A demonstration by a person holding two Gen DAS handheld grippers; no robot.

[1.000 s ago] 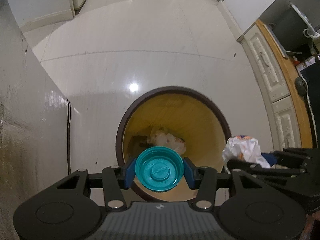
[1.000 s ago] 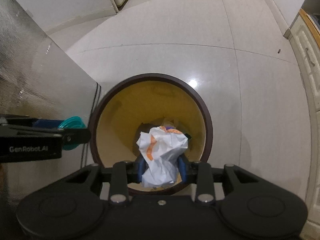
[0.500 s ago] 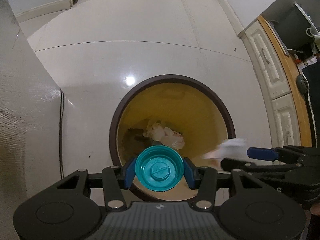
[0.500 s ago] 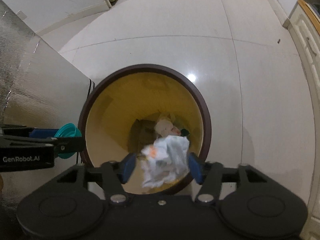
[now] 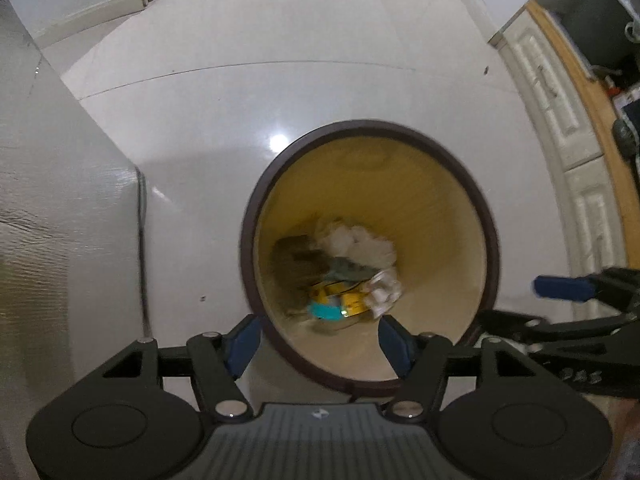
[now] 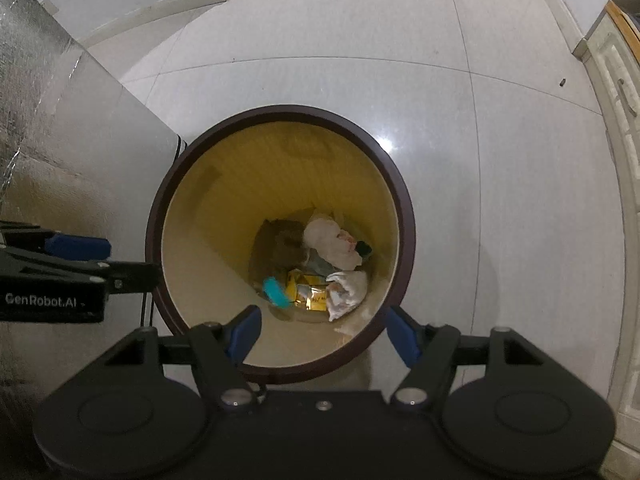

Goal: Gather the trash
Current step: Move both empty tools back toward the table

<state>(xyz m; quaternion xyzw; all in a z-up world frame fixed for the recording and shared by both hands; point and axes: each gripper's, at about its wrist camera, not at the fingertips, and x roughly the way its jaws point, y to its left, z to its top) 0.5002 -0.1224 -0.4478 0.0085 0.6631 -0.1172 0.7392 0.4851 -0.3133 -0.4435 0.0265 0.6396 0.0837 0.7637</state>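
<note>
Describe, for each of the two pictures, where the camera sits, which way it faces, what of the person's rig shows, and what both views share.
Left wrist: sits on the left gripper, faces steeply down into the round brown-rimmed yellow bin; its open blue-padded jaws show, with the right gripper at the picture's right.
Right wrist: sits on the right gripper, faces down into the bin; its open jaws show, with the left gripper at the picture's left.
Shared: the bin, teal plastic lid, crumpled white wrapper.
</note>
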